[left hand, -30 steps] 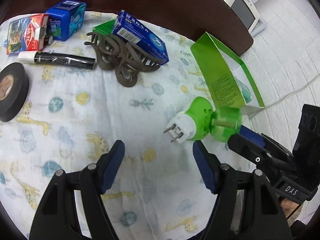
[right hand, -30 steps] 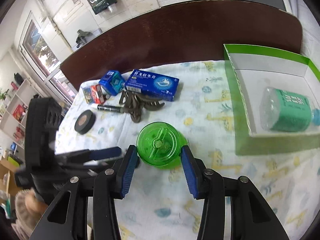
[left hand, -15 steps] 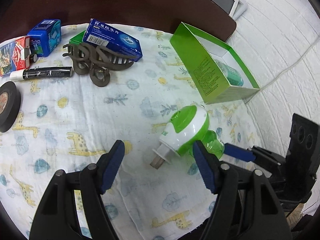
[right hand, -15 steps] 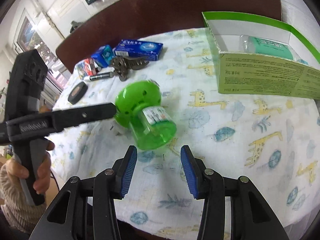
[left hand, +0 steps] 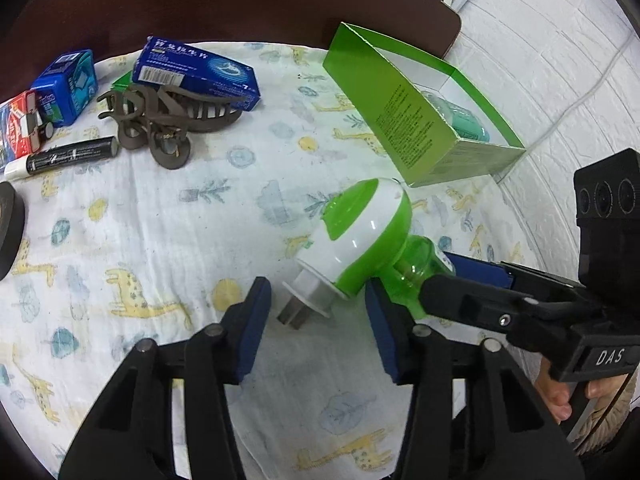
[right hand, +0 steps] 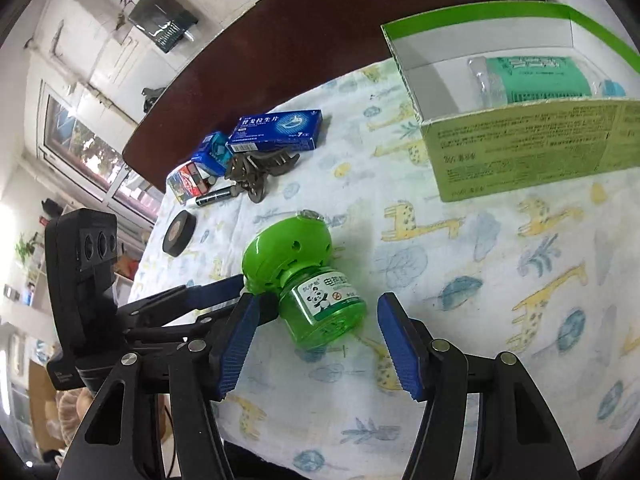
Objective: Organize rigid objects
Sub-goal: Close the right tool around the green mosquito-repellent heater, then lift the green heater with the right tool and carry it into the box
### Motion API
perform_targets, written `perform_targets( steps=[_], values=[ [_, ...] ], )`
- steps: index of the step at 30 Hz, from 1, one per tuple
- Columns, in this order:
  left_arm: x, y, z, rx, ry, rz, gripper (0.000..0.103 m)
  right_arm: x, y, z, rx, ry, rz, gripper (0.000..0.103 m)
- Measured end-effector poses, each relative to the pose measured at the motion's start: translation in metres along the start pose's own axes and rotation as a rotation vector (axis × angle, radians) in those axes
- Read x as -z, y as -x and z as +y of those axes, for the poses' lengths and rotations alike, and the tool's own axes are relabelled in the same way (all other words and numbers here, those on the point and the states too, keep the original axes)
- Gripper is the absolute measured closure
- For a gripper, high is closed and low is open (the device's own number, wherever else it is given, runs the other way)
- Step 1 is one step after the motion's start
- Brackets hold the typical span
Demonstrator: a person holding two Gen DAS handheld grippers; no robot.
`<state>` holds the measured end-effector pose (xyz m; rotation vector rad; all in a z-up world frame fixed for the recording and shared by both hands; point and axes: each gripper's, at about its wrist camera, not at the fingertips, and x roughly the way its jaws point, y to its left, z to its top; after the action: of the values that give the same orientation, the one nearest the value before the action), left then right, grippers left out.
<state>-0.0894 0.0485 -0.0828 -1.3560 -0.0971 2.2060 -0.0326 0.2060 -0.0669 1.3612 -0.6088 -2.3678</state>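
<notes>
A green and white plug-in mosquito repeller (left hand: 360, 240) with a clear green bottle (right hand: 324, 312) lies on its side on the giraffe-print cloth. My left gripper (left hand: 316, 324) is open, its fingers on either side of the plug end, apart from it. My right gripper (right hand: 316, 348) is open, its fingers on either side of the bottle end (left hand: 420, 272). An open green box (right hand: 520, 136) holds a teal-labelled bottle (right hand: 544, 80); it also shows in the left wrist view (left hand: 416, 120).
At the far side lie a blue medicine box (left hand: 196, 72), a brown hair claw (left hand: 168, 124), a black marker (left hand: 60, 158), a small blue box (left hand: 66, 86), a red pack (left hand: 16, 128) and a roll of black tape (right hand: 180, 232). The table edge is close below the grippers.
The right gripper let go of the repeller, which now lies on the cloth near the front edge. The left gripper moved in around its plug end.
</notes>
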Motion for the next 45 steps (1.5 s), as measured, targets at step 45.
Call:
perform_targets(
  steps=[45],
  values=[
    [-0.010,0.017,-0.025,-0.034,-0.089,-0.045,0.063,-0.020,0.010,0.012,0.032,0.111,-0.059,0.040]
  ],
)
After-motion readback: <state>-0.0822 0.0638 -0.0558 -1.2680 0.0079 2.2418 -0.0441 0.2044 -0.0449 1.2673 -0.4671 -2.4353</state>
